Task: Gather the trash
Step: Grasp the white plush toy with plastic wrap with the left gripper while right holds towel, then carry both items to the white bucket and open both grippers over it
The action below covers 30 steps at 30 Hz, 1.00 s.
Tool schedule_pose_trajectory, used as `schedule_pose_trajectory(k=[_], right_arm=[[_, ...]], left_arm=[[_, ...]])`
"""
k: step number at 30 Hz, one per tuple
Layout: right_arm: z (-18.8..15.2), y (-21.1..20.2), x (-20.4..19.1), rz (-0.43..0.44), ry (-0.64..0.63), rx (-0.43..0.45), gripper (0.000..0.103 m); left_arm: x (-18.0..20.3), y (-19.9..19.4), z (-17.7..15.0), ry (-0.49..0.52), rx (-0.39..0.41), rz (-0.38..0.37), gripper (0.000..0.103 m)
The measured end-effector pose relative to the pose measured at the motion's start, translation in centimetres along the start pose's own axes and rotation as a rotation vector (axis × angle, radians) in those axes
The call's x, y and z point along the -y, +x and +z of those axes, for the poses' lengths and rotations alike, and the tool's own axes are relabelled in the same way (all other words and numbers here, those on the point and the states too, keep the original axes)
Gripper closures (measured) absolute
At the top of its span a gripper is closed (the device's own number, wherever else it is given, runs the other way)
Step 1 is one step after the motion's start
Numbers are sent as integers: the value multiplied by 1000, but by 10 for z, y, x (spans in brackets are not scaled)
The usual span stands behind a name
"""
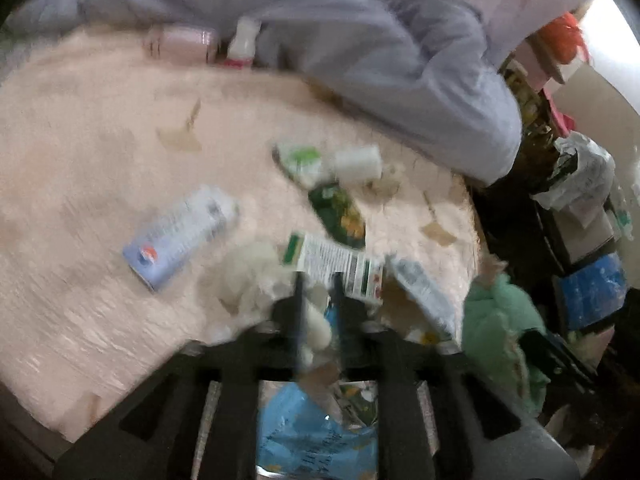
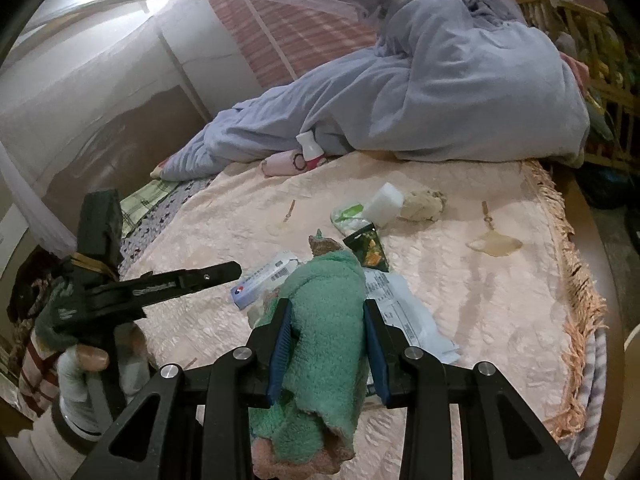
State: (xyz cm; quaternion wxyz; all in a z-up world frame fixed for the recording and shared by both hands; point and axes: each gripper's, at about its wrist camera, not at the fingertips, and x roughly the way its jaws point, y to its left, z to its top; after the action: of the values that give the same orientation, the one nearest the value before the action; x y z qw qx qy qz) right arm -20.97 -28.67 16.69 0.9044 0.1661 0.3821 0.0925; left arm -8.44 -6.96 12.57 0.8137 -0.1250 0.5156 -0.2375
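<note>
Trash lies scattered on a pink bedspread (image 2: 460, 280). My right gripper (image 2: 328, 308) is shut on a rolled green towel (image 2: 324, 280), which is lifted over the litter. The left wrist view is blurred. There my left gripper (image 1: 318, 282) hovers over a green-and-white carton (image 1: 332, 260), with a white wad (image 1: 316, 320) between its narrow-set fingers; whether the pads press on it is unclear. A blue-and-white tube box (image 1: 184, 232) lies to its left. A dark green snack packet (image 2: 370, 250), a wipes pack (image 2: 348, 216) and a white sponge block (image 2: 386, 200) lie farther back.
A lavender blanket heap (image 2: 440, 80) covers the bed's far side, with a pink bottle (image 2: 286, 164) and a white bottle (image 2: 308, 144) against it. A fringed bed edge (image 2: 580, 280) runs along the right. A gloved hand (image 2: 80, 364) holds the left gripper. Cluttered boxes (image 1: 588, 216) stand beside the bed.
</note>
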Motion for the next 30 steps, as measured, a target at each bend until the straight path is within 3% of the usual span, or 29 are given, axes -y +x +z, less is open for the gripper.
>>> schedule_pose_trajectory(k=[2,8,11,13,15,18,24,30], right_arm=[[-2,-1,1,3,8,0,69],[-8,4,3,7,5,-22,69],[-9,5,5,8,9,-24,69],[-9,4,8,7,16,-20,69],[-9,3,9,9,23,-16,69],[-10,-1,10,9,26,-7,69],[-10,-19,10,11,29,31,69],[-13,-46,22,-30,42,77,69]], left_arm=[[-9,17,-4,-55,-25,-3,56],[-19,56,-9,-92,-69,69,55],[-24,61,-8,-104,-68,59,53],[-22,61,-7,-72,-81,55,59],[-21,56,-7,-43,-87,36,72],[-21,35,-2,-44,-51,4,79],[8,-20,9,31,36,-57,79],[73,-33,-3,146,32,-160,79]])
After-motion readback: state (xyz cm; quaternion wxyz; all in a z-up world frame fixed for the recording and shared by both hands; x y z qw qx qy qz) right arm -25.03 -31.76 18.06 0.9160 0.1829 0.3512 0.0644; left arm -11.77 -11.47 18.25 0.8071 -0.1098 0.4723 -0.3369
